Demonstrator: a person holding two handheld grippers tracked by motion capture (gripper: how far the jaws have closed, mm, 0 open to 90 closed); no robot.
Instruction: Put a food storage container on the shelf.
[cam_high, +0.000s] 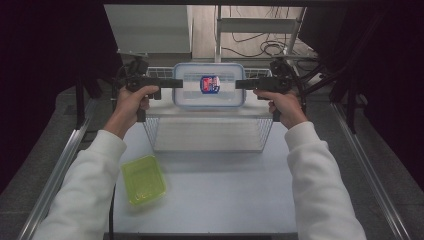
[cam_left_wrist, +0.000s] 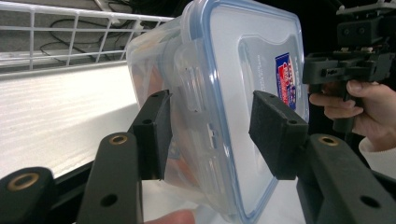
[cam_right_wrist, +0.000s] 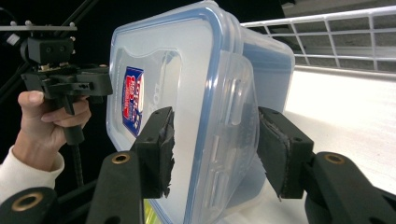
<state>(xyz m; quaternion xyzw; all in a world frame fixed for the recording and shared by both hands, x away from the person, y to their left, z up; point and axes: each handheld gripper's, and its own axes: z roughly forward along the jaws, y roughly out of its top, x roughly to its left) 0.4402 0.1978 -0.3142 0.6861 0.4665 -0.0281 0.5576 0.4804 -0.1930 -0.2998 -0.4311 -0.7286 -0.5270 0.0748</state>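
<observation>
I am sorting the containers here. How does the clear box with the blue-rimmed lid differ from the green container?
The clear box is larger, lidded and bears a label; the green container is smaller and open. The box sits over the wire basket, between two grippers; the green one lies on the table. Both are rectangular plastic.

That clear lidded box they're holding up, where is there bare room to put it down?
Inside the wire basket, under the box, the floor looks bare. The tabletop right of the green tub, between the sleeves, is free too. The near-left corner, around the tub, is crowded.
</observation>
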